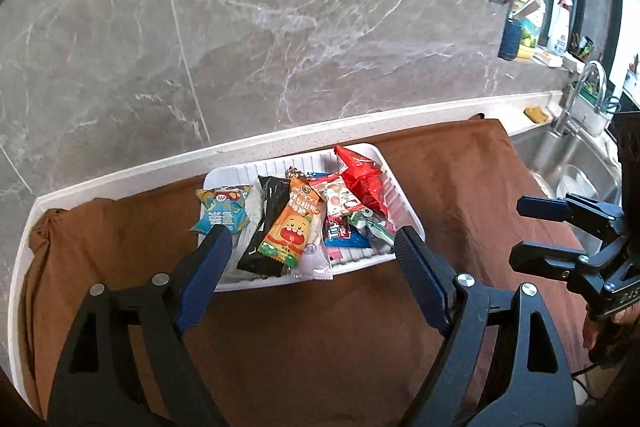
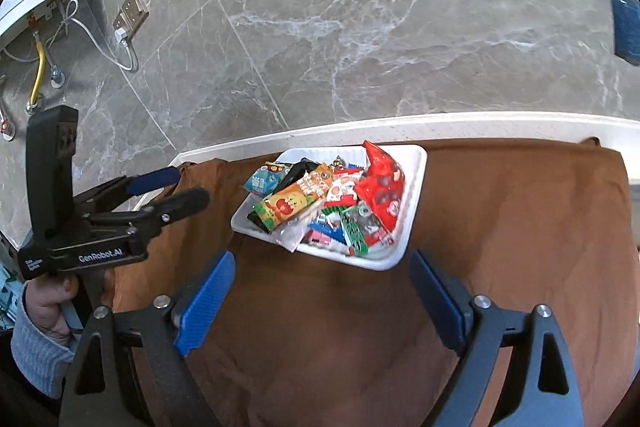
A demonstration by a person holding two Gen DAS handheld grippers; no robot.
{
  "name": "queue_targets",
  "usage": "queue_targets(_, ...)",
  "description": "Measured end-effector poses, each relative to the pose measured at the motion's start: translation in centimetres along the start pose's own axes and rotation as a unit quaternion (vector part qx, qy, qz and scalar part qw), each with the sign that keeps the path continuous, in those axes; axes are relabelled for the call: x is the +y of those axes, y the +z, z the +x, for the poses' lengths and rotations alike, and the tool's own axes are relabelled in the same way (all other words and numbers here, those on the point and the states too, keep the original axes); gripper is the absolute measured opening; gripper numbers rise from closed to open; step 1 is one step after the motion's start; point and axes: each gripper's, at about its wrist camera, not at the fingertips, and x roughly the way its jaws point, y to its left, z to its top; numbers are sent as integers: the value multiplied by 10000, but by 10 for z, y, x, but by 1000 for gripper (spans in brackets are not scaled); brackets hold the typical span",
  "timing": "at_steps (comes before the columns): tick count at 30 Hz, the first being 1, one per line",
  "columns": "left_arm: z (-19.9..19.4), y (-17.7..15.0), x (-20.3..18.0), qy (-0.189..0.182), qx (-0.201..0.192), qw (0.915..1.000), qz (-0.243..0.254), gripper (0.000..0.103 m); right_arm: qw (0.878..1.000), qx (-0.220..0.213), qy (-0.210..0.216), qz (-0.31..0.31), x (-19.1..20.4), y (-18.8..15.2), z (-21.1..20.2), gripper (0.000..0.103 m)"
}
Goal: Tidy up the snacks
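Left wrist view shows the left hand-held gripper (image 1: 308,235) spread wide with nothing between its jaws, hovering just before a white tray (image 1: 404,187) heaped with snack packets (image 1: 288,223) on the brown-clothed bench (image 1: 460,179). To its right, the right hand-held gripper (image 1: 516,231) also stands wide open and empty, near the tray's front edge.

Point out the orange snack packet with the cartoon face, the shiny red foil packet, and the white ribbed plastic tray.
Orange snack packet with the cartoon face (image 1: 290,231), left wrist view, on the printed face.
Shiny red foil packet (image 1: 362,179), left wrist view, mid-packet.
White ribbed plastic tray (image 2: 414,187), right wrist view, on its bare right wall.
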Motion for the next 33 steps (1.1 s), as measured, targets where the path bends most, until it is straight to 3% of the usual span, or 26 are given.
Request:
queue_targets(18,-76,-19,-28,152,-313,9990,274,83,9996,-282,16,-22,27,-35,-46,95)
queue_targets(33,-109,-32,-37,195,-452,9980,390,83,9992,-407,11,-8,38,-54,-69,97)
